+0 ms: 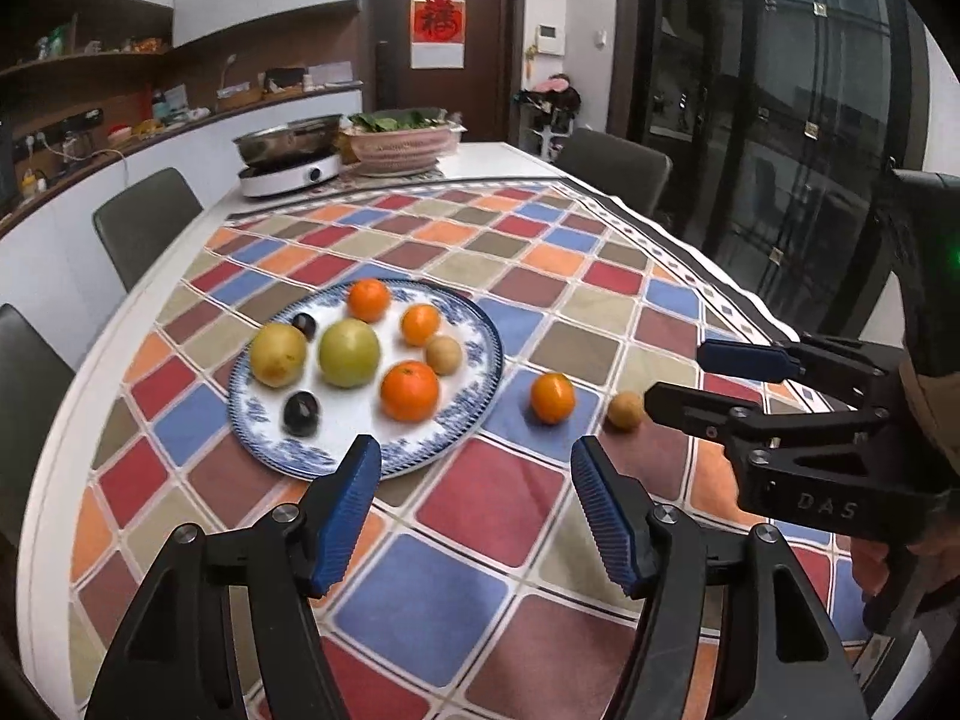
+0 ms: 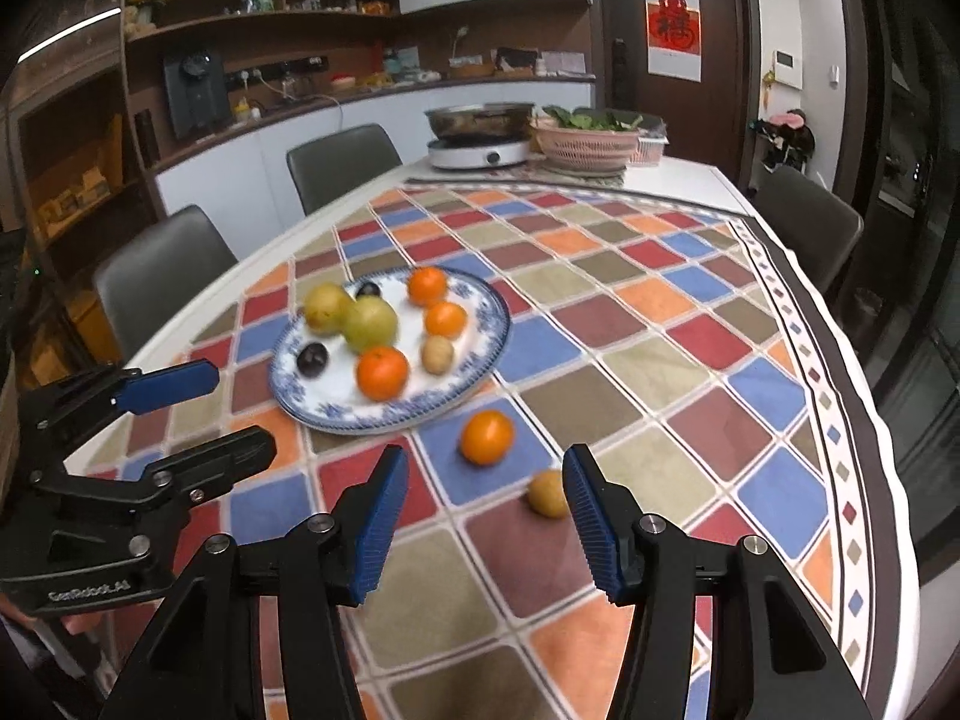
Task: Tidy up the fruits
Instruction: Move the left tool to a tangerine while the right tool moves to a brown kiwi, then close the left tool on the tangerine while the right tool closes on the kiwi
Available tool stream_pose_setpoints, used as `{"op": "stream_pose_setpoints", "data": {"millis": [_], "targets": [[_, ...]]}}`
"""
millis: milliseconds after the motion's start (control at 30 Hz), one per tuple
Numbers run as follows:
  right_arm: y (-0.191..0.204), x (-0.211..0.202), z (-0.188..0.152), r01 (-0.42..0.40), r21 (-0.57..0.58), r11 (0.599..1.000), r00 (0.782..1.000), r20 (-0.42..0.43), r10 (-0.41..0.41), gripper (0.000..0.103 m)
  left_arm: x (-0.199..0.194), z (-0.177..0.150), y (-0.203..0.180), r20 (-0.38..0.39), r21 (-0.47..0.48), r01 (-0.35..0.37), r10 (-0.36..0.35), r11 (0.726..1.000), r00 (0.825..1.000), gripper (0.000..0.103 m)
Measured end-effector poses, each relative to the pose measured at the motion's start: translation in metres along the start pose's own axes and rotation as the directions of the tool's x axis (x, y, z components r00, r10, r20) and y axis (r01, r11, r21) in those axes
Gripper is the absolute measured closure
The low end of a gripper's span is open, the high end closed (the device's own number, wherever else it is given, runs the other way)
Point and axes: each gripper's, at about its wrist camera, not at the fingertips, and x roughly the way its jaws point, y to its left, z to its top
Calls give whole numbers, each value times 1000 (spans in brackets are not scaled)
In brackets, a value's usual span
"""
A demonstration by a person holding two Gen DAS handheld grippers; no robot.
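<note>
Fruits sit mostly on a blue-and-white plate [image 1: 480,354] on the checkered tablecloth [image 1: 480,588]: three oranges, two yellow-green pears, two dark plums and a small brown fruit. Off the plate, at its four o'clock in the left wrist view, a loose orange [image 1: 552,398] lies on a blue square, and just beyond it, at three o'clock, a small brown fruit [image 1: 625,411] rests on the cloth, apart from the orange.

The left gripper [image 1: 477,507] hovers near the plate's front rim, jaws moderately apart with nothing between them. The right gripper [image 2: 486,516] hangs over the cloth, jaws likewise parted and empty; in its own view the brown fruit [image 2: 547,493] shows beside its right finger.

At twelve o'clock, far across the table, stand a metal pot [image 1: 288,141] and a pink basket [image 1: 399,147] of greens.
</note>
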Motion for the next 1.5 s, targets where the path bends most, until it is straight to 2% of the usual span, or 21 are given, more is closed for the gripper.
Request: {"op": "stream_pose_setpoints", "data": {"millis": [300, 400, 500, 767, 967, 1133, 1333, 1400, 1500], "targets": [[-21, 36, -14, 12, 46, 999, 997, -77, -8, 49, 34, -2, -7, -45, 20, 68, -67, 997, 997, 38], [-26, 47, -15, 14, 55, 998, 995, -96, -9, 57, 45, 3, -7, -59, 13, 88, -87, 996, 994, 38], [-30, 56, -16, 22, 63, 998, 994, -112, -15, 57, 53, 7, -8, -68, 18, 98, -97, 995, 993, 38], [-34, 69, -17, 13, 77, 997, 991, -133, -3, 64, 67, 15, -12, -86, 53, 99, -95, 994, 992, 38], [-33, 73, -21, 26, 75, 997, 989, -145, -15, 74, 75, 15, -13, -97, 44, 128, -123, 991, 988, 38], [-43, 63, -25, 17, 152, 988, 993, -118, 1, 74, 83, 15, -20, -112, 67, 133, -125, 989, 986, 38], [-50, 50, -27, 31, 203, 979, 995, -104, -10, 74, 95, 19, -23, -122, 55, 158, -151, 986, 981, 47], [-51, 46, -26, 53, 200, 978, 995, -98, -34, 74, 100, 20, -23, -134, 41, 173, -166, 984, 977, 55], [-52, 41, -24, 69, 199, 978, 994, -92, -51, 74, 107, 22, -25, -145, 31, 178, -171, 984, 974, 55]]}}
